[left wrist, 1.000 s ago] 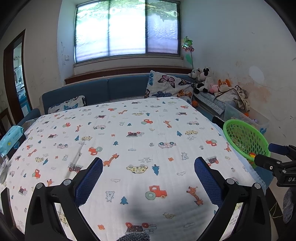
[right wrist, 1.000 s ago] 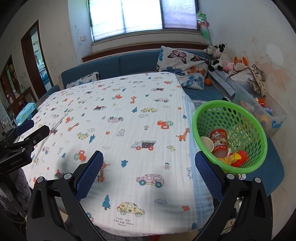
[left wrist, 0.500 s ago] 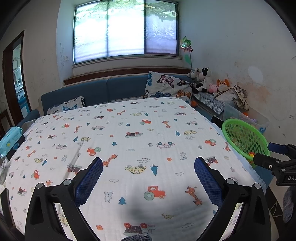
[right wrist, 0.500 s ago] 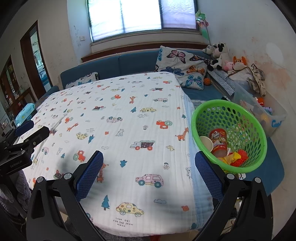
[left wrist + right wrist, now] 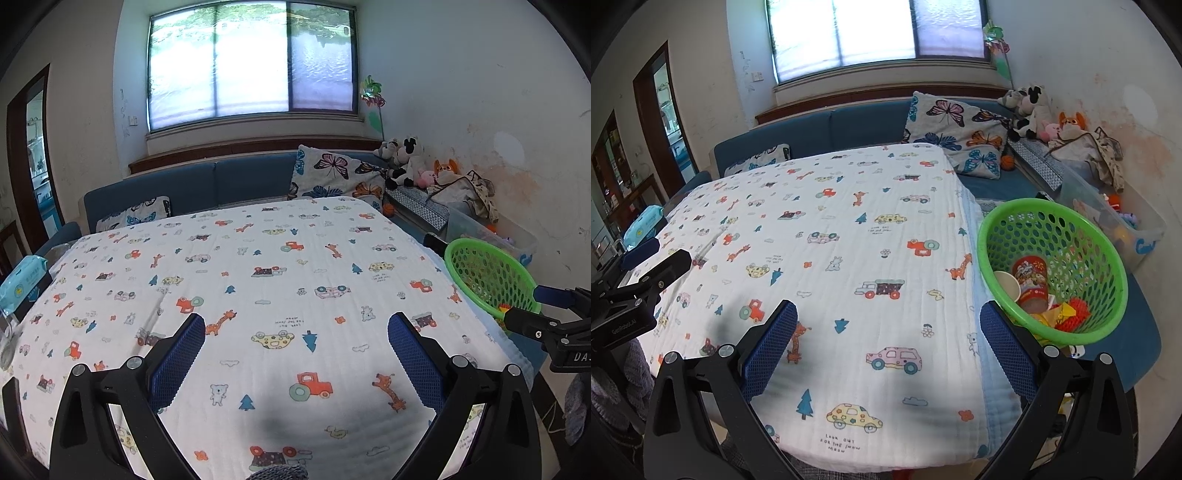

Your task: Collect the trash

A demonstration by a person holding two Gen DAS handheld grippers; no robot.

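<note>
A green mesh basket [image 5: 1108,258] stands just off the table's right edge; in the left wrist view the same basket [image 5: 487,273] shows at the right. Inside lie a red printed cup [image 5: 1030,282], a white paper cup [image 5: 1006,282] and yellow and red wrappers [image 5: 1067,314]. My right gripper [image 5: 888,345] hovers open over the near right part of the cartoon-print cloth [image 5: 849,258], its right finger beside the basket's near rim. My left gripper [image 5: 295,356] is open over the cloth [image 5: 258,295] with nothing between its fingers.
A blue wipes pack [image 5: 24,277] lies at the table's left edge. A blue sofa [image 5: 221,181] with butterfly pillows [image 5: 336,177] runs behind the table. Plush toys [image 5: 406,162] and a clear storage bin [image 5: 491,229] fill the right corner.
Both grippers stay open and almost still. The views have shifted slightly, with the basket sitting a touch lower in the left wrist view.
</note>
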